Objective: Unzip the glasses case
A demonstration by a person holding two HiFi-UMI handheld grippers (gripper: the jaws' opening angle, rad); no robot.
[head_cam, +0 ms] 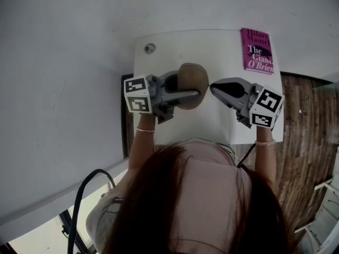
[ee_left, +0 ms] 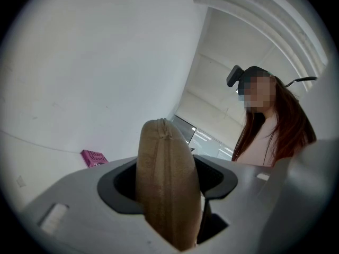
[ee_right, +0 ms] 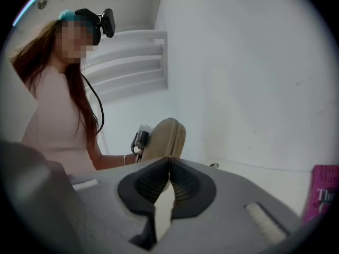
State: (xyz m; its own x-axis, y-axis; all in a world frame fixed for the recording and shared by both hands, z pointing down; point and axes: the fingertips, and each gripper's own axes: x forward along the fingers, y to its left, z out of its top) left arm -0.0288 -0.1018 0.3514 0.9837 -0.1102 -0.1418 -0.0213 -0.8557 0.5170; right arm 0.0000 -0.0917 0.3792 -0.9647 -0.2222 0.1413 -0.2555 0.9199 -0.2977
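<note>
- Left gripper [head_cam: 195,94] [ee_left: 168,183]: jaws apart, clamped on the tan glasses case [head_cam: 192,77] [ee_left: 167,168], one pad pressing each broad side.
- Glasses case: stands on edge between the left pads, its zipper seam running up the middle towards the camera; it is over the white table [head_cam: 169,46].
- Right gripper [head_cam: 212,87] [ee_right: 168,179]: jaws together, pads meeting; its tip lies just beside the case's [ee_right: 165,136] edge, and contact cannot be told.
- Pink book [head_cam: 257,50]: lies at the table's far corner, well apart from both grippers.
</note>
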